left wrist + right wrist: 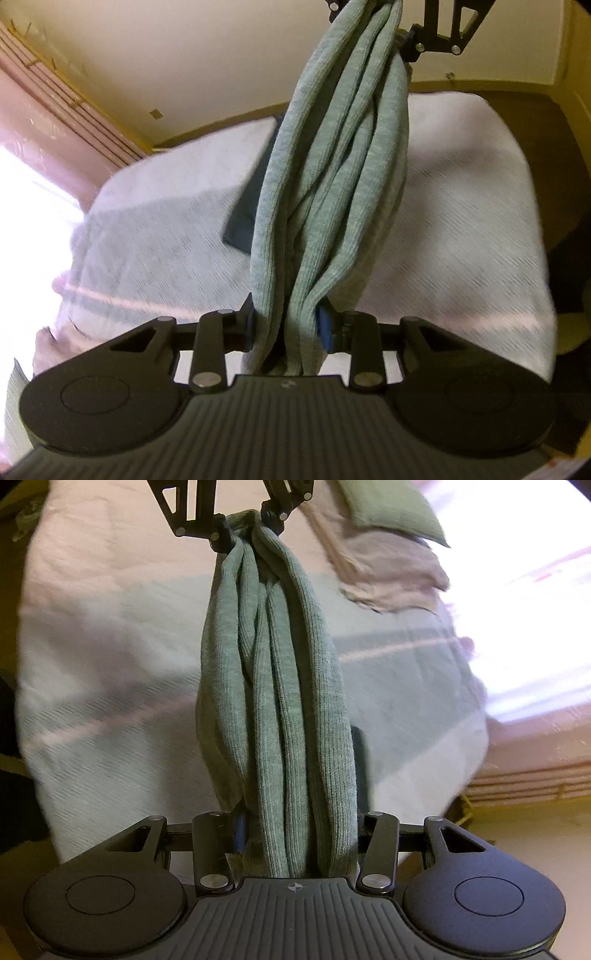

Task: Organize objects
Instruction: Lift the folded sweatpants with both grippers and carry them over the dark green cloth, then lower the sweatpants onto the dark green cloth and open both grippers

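Observation:
A green ribbed knit cloth hangs bunched in long folds, stretched between my two grippers above a bed. My left gripper is shut on one end of it. My right gripper holds the far end at the top of the left wrist view. In the right wrist view the same cloth runs from my right gripper, shut on it, to my left gripper at the top. A dark folded item lies on the bed, partly hidden behind the cloth.
The bed has a white textured cover. A green pillow and a crumpled pale cloth lie at the bed's head. A cream wall and pink curtain stand beyond. Bright window light falls at one side.

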Demonstrator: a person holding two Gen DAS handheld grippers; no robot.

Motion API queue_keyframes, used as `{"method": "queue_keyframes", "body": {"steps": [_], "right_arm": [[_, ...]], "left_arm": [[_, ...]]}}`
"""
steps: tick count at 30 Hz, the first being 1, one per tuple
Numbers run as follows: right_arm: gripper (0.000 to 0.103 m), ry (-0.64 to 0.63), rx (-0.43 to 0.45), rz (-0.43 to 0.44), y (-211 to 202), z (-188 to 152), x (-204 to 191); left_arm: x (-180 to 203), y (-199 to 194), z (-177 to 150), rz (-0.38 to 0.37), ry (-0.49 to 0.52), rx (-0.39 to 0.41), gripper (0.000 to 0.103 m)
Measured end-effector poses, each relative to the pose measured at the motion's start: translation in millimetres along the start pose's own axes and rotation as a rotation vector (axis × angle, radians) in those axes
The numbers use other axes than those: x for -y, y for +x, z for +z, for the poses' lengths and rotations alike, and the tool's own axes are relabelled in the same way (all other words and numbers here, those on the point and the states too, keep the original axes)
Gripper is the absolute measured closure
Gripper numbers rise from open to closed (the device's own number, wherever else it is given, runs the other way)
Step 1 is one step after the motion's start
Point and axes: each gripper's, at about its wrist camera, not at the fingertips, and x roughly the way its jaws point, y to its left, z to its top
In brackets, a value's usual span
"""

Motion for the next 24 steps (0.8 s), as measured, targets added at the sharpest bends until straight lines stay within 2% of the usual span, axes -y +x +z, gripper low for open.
{"method": "queue_keyframes", "body": {"steps": [2,7,9,11,13,15,18,21,24], "right_arm": [[0.059,0.013,0.0,-0.033,8.8,-19.4,31.5],[0.059,0.051,0.0,-0.155,50.9,-62.6,111.9],[0.059,0.074,0.011,-0.221,76.2,-79.4,132.5],[0.058,0.078,0.023,-0.288,108.2,-95.4,137.0],[0.058,0.09,0.041,-0.345,147.3,-113.7,122.4],[0.058,0.122,0.048,-0.362,190.1,-131.3,96.4],[0.058,0.166,0.041,-0.309,241.2,-151.9,55.5],[0.058,0.156,0.063,-0.315,262.2,-167.6,15.0],[0.058,0.147,0.075,-0.334,263.0,-173.0,7.3]], "left_arm": [[-21.0,20.5,28.0,0.025,0.004,0.012,0.075],[-77.5,87.3,91.9,0.171,0.0,0.057,0.077],[-82.4,118.5,104.6,0.238,0.02,0.06,0.078],[-74.6,157.8,107.0,0.295,0.029,0.063,0.078],[-53.9,200.1,98.7,0.321,0.029,0.055,0.078],[-22.1,240.4,80.1,0.319,0.014,0.033,0.079],[32.5,286.3,52.8,0.293,0.023,-0.008,0.081],[62.7,300.7,30.7,0.322,0.031,0.002,0.081],[64.0,298.5,25.9,0.337,0.017,0.02,0.081]]}}
